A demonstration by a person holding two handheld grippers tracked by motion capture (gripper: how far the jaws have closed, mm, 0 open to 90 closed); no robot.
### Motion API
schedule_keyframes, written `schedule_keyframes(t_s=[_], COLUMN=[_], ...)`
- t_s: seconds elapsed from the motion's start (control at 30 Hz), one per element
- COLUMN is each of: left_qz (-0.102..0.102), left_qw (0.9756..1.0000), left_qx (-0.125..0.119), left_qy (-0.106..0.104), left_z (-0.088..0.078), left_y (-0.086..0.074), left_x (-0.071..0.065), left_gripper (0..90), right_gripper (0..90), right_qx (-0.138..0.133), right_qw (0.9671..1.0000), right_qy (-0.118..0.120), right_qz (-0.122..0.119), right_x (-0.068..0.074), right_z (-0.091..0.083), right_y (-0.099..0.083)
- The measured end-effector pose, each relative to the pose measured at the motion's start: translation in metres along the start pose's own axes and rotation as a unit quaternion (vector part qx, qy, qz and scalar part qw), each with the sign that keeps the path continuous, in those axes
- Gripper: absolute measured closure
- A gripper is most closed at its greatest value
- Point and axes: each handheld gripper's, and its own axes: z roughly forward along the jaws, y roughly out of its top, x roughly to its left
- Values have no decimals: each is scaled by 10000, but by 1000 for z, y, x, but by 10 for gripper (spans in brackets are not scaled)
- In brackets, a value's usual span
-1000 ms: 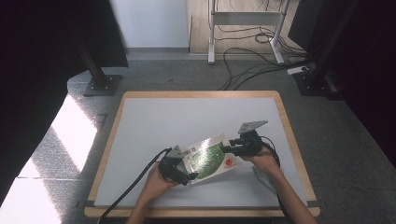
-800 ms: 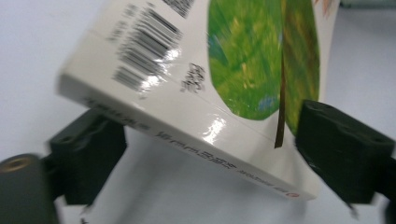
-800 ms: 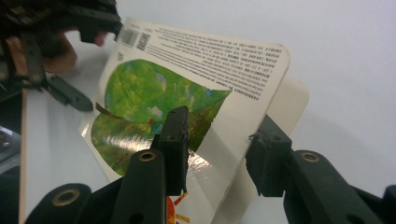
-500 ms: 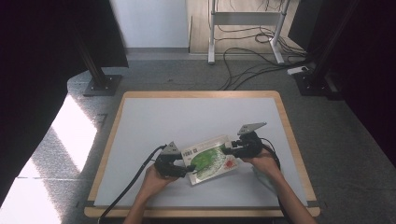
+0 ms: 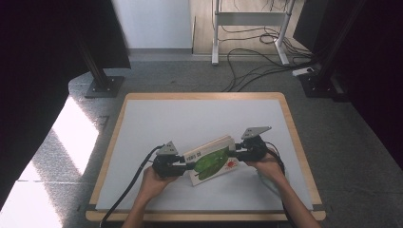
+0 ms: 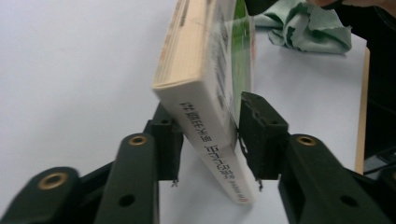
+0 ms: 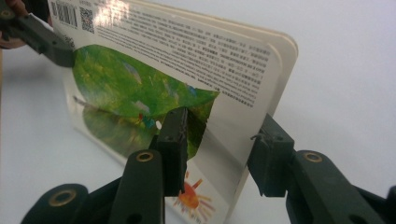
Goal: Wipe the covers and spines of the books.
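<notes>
A board book (image 5: 211,159) with a green leaf on its cover is held tilted between both grippers at the front middle of the table. My left gripper (image 5: 187,166) takes the book's spine end. In the left gripper view its jaws have just been closing, and both pads now press the book (image 6: 201,70) between them, so the left gripper (image 6: 210,140) is shut on it. My right gripper (image 5: 235,153) grips the opposite edge. In the right gripper view one pad of the gripper (image 7: 222,149) lies on the printed cover (image 7: 177,60) and the other behind it.
The white table top has a wooden rim (image 5: 204,95). A crumpled pale green cloth (image 6: 303,23) lies on the table beyond the book, near the right hand. Cables (image 5: 128,190) trail from both grippers toward the front edge.
The left gripper has moved in and up onto the book's left end and its jaws have closed on it. The book's left side has lifted. The right gripper has stayed put.
</notes>
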Motion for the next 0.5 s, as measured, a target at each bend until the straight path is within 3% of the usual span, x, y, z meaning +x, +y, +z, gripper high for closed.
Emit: schedule_keyframes(t_s=[0.17,0.23,0.5], left_qz=[148,324,555], left_qw=[9998,9992,9984], left_qx=[-27,35,-15], left_qy=[86,210,66], left_z=[-10,-11,-16], left_y=[5,7,9], left_x=[0,-1,10], left_gripper=[709,729,744], right_gripper=[602,596,582], right_qx=[-61,-94,-115], right_qw=[9999,9999,9996], right_qy=[-54,-70,-189], right_qz=[-106,-112,-202], right_x=[3,4,6], right_z=[2,4,9], right_y=[2,3,7])
